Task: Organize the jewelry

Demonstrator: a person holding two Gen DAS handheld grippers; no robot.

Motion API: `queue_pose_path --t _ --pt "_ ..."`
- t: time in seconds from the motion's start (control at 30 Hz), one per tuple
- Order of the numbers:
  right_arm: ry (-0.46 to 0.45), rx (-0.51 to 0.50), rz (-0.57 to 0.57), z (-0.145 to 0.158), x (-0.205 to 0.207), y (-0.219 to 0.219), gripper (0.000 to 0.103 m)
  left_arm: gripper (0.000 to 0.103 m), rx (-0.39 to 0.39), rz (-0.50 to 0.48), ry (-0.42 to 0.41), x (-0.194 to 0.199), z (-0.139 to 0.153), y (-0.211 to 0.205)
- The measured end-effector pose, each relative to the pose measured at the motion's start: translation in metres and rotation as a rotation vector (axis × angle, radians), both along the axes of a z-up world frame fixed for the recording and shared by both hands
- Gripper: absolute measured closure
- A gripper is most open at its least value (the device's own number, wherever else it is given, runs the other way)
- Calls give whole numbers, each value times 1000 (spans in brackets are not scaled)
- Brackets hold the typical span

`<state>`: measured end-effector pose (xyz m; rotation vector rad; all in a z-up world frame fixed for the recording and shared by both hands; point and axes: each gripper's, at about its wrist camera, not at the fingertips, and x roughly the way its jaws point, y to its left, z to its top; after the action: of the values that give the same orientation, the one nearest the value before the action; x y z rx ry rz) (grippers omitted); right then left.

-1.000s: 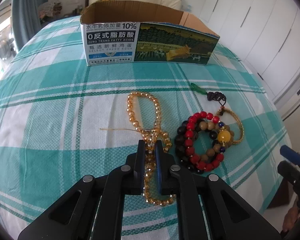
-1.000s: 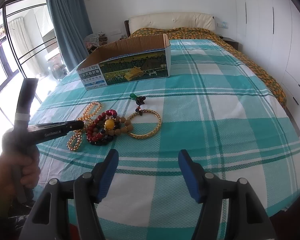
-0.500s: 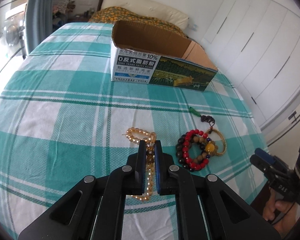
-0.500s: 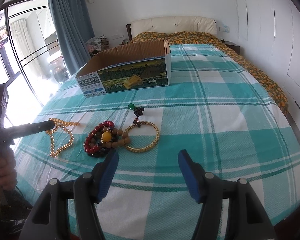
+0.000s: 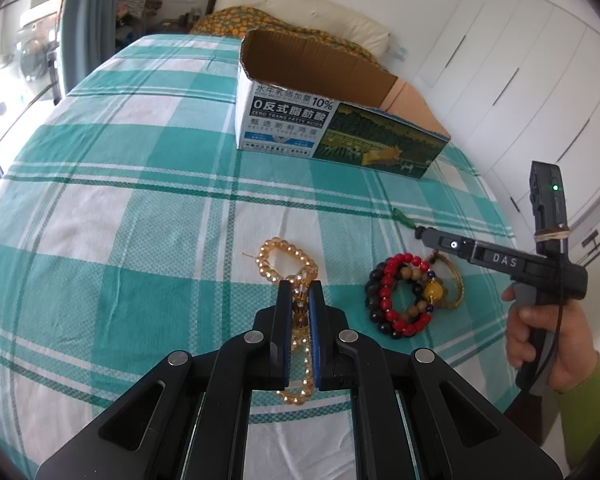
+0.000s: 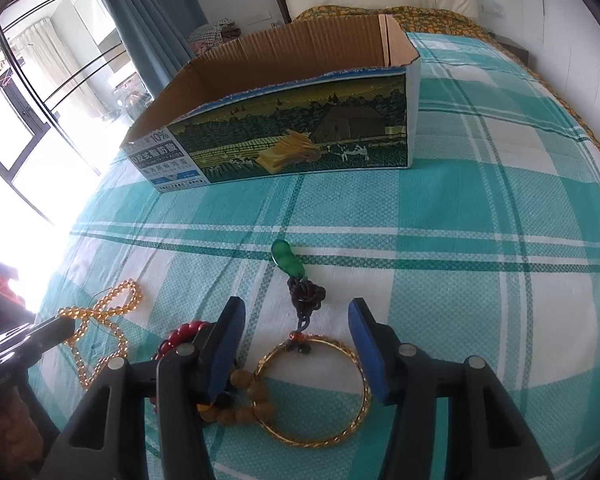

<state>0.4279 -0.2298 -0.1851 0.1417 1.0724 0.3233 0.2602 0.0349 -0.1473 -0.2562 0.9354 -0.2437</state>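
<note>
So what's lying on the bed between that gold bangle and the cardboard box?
In the right wrist view, a green pendant on a dark knotted cord tied to the gold bangle; beyond it, bare checked bedspread up to the cardboard box.

Amber bead necklace (image 5: 288, 264) is looped up, half lifted off the checked bedspread. Red and dark bead bracelets (image 5: 400, 300) sit stacked beside a gold bangle (image 6: 320, 396) with a green charm (image 6: 286, 260). Open cardboard box (image 6: 284, 128) behind.

checked bed (image 5: 120, 184), cardboard box (image 6: 284, 148), bracelets (image 5: 400, 296), perhaps overlapping
</note>
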Motion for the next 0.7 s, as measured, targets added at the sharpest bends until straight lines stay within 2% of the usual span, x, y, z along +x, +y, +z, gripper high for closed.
queue_pose_path --t 0.03,0.07,0.1,0.13,0.3,0.43,0.7 --pt "7 8 -2 -1 2 -1 57 98 0 0 0 0 0 0" --pt "11 19 2 -1 3 -1 77 98 0 -1 -2 0 1 0" --pt "13 31 7 0 2 -1 88 98 0 -4 -4 -1 2 0" --pt "5 35 4 4 0 -3 90 98 0 -5 -6 -1 4 0" --pt "-67 107 -12 46 -18 -15 91 98 -9 -13 -38 -6 21 1" --pt "-116 128 7 79 -32 -16 91 98 -22 -21 -63 -8 37 1" --pt "-181 139 28 113 -61 -14 91 98 2 -27 -105 -15 64 -3"
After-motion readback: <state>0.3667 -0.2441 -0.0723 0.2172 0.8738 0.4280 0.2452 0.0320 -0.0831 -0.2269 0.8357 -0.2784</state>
